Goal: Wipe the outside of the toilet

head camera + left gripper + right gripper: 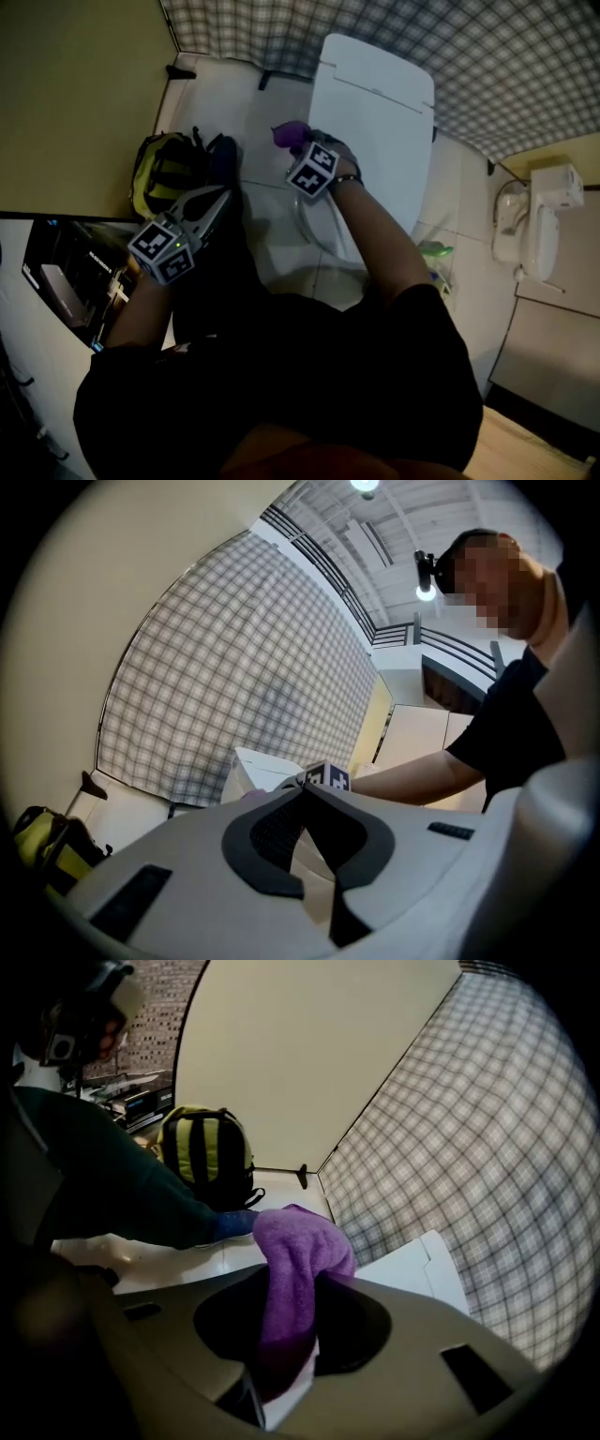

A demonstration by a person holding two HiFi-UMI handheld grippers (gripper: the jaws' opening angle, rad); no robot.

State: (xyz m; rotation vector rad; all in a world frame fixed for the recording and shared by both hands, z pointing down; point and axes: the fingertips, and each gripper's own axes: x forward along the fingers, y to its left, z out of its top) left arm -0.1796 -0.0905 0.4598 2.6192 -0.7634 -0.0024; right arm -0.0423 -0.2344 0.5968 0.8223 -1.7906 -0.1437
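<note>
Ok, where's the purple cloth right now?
Clamped in the right gripper, the purple terry cloth sits mid-frame in the head view, beside the white toilet lid.

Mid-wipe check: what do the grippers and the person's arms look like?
Left gripper and right gripper have grey shells, black fingers and a cube each of black-and-white square markers. The person wears a dark short-sleeved top.

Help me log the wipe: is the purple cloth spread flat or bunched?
Bunched: the purple cloth humps up in folds, clamped in the right gripper.
</note>
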